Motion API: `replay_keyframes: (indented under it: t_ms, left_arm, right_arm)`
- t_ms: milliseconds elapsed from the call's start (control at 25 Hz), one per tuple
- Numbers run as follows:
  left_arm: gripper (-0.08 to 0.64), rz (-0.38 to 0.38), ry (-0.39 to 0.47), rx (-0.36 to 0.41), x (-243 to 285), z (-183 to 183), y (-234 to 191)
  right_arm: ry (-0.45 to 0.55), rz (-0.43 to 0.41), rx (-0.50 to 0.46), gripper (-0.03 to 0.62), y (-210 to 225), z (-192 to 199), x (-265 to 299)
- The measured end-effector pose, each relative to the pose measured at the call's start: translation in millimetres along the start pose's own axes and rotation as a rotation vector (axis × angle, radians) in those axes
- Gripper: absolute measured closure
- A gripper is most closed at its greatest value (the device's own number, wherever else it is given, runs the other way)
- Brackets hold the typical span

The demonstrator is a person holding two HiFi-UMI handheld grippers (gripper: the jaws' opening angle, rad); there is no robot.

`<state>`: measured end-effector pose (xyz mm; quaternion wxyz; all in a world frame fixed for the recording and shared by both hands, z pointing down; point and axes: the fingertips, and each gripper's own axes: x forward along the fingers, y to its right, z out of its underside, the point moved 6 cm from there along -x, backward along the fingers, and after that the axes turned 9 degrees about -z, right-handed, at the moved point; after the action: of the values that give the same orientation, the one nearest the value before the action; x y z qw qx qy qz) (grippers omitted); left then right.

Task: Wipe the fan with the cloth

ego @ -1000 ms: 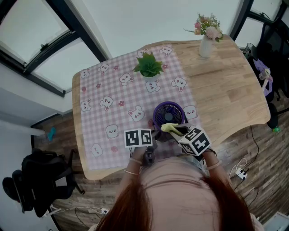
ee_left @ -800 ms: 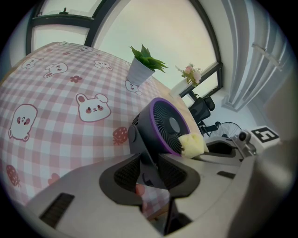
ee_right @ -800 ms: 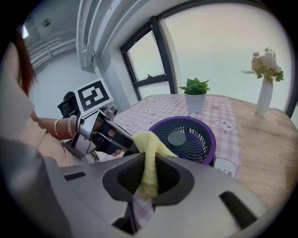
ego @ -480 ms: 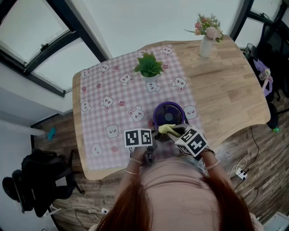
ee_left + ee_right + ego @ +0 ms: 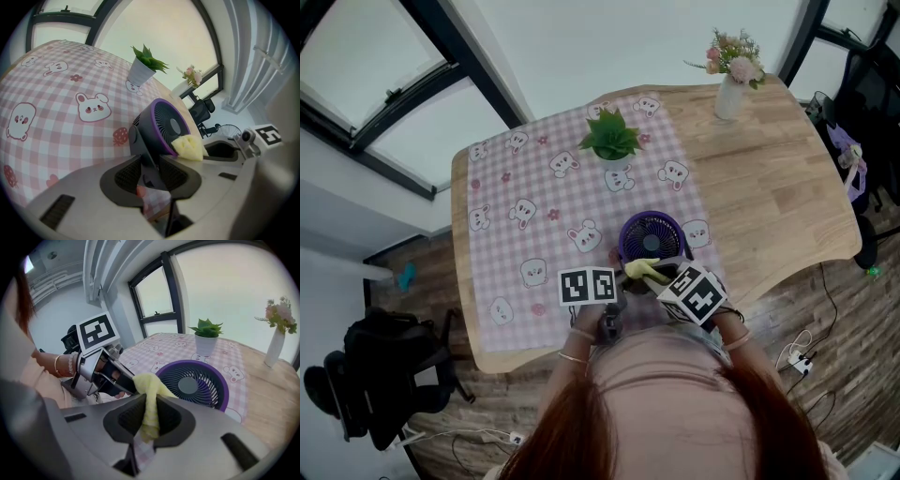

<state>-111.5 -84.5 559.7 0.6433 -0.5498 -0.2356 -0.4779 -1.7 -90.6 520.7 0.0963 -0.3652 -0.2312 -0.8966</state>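
One fan [image 5: 652, 235], one cloth [image 5: 641, 269], one potted plant [image 5: 610, 138], one vase [image 5: 729, 96]

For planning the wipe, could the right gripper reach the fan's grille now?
Probably yes: the right gripper holds the cloth at the fan, whose face is open; the left gripper clamps only its stand.

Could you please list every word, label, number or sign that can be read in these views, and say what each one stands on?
No readable words, numbers or brand names appear anywhere.
Marker cubes: black-and-white square patterns only, no letters.
Tablecloth: cartoon animal faces, flowers and strawberries, no lettering.
Fan: no label or logo visible.
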Motion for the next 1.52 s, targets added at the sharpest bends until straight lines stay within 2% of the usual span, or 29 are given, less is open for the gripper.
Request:
replay_keyframes:
  t_ms: [800,1520]
  left_arm:
    - [0.443,0.018,0.002,-0.001,2,-2,0]
    - [0.445,0.01,-0.004,0.014,3,-2,1]
  right_arm:
    - [-0.075,-0.037,-0.062,0.545,0,-18,16]
    - [-0.071,0.006,-0.129,0.545,7,-31,25]
